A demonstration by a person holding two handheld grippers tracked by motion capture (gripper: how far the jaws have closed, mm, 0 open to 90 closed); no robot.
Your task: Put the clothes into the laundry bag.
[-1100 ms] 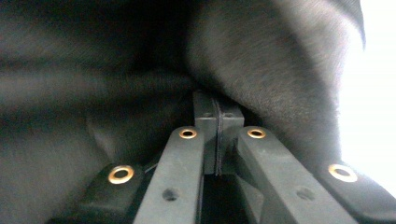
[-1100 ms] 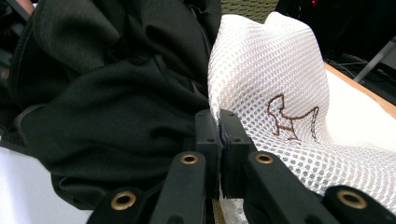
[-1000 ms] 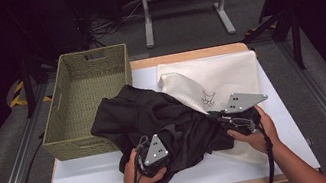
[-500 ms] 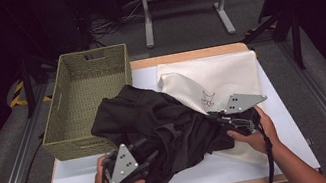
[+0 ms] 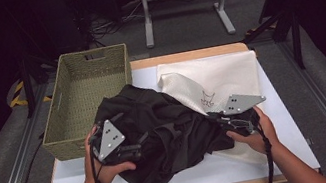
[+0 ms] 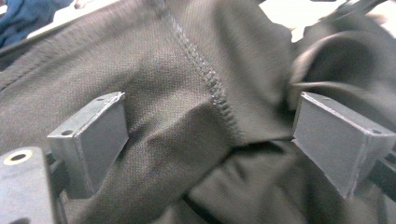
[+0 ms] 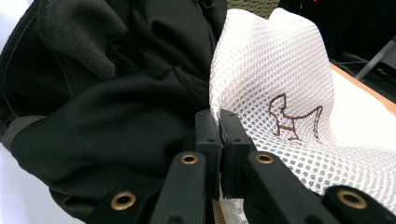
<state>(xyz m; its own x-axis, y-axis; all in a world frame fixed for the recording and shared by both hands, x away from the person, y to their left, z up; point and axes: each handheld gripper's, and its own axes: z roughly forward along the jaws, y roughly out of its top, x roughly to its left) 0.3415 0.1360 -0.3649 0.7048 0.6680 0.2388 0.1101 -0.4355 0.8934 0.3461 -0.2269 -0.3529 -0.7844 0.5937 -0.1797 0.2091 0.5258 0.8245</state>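
The left hand-held gripper (image 6: 210, 135), jaws just opening, straddles the black garment (image 5: 168, 131); the right hand-held gripper (image 7: 219, 123) pinches the white mesh bag (image 7: 280, 84).

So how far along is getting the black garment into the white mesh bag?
Early. Done: the right claw is shut on the mesh bag at its edge, lifting it. In hand: the left claw has just been opening its jaws, with the black garment loose between them, probably to regrip. Left: most of the garment lies heaped on the table outside the bag.
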